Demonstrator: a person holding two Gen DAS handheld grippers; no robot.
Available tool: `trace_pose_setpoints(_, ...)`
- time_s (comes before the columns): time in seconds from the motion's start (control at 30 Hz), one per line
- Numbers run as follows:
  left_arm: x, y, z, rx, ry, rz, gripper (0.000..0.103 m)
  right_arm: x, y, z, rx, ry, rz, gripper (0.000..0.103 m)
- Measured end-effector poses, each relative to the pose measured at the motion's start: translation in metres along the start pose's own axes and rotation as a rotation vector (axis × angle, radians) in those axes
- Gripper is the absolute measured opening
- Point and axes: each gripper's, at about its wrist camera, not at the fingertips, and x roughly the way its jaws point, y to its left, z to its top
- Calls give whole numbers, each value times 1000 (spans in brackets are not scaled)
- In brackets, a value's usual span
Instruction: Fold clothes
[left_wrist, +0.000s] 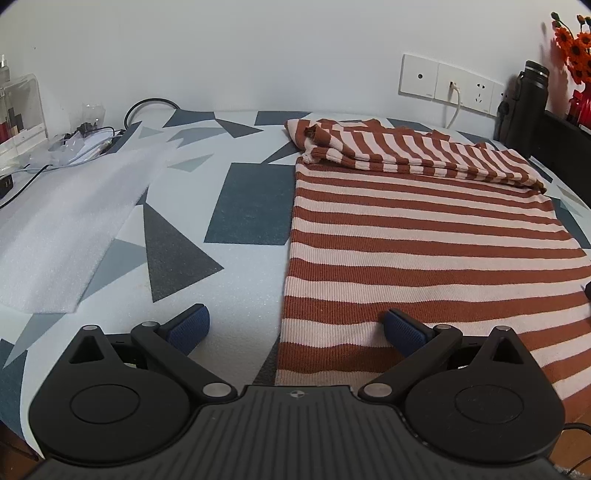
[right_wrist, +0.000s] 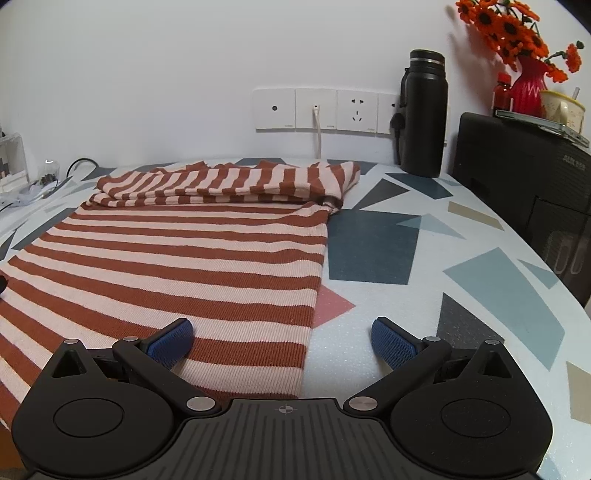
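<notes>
A rust-and-cream striped knit garment (left_wrist: 424, 240) lies flat on the table, its sleeves folded across the far end (left_wrist: 406, 151). My left gripper (left_wrist: 297, 326) is open at the garment's near left corner, straddling its left edge; the right pad (left_wrist: 404, 330) rests over the fabric and the left pad (left_wrist: 190, 326) over the tablecloth. In the right wrist view the same garment (right_wrist: 177, 266) fills the left half. My right gripper (right_wrist: 282, 341) is open astride its right edge, the left pad (right_wrist: 171, 341) over the knit. Neither holds anything.
A patterned tablecloth (left_wrist: 251, 206) covers the table. A white foam sheet (left_wrist: 70, 221) and cables lie at the left. A black bottle (right_wrist: 424, 114), wall sockets (right_wrist: 325, 109), a black box (right_wrist: 524, 177) and a red vase of orange flowers (right_wrist: 528, 85) stand at the back right.
</notes>
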Motion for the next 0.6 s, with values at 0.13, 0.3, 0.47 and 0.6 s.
trace_pose_setpoints(0.13, 1, -1, 1, -10, 4, 11, 103, 0, -1, 0, -1, -1, 2, 102)
trace_pose_setpoints(0.3, 2, -3, 3, -18, 20, 19, 103, 0, 0, 2, 3, 6, -1, 102)
trace_pose_setpoints(0.47, 4, -3, 7, -27, 39, 25, 103, 1, -1, 3, 6, 15, 0, 102)
trace_pose_setpoints(0.6, 4, -3, 8, -35, 48, 29, 103, 2, -2, 4, 14, 23, 3, 102)
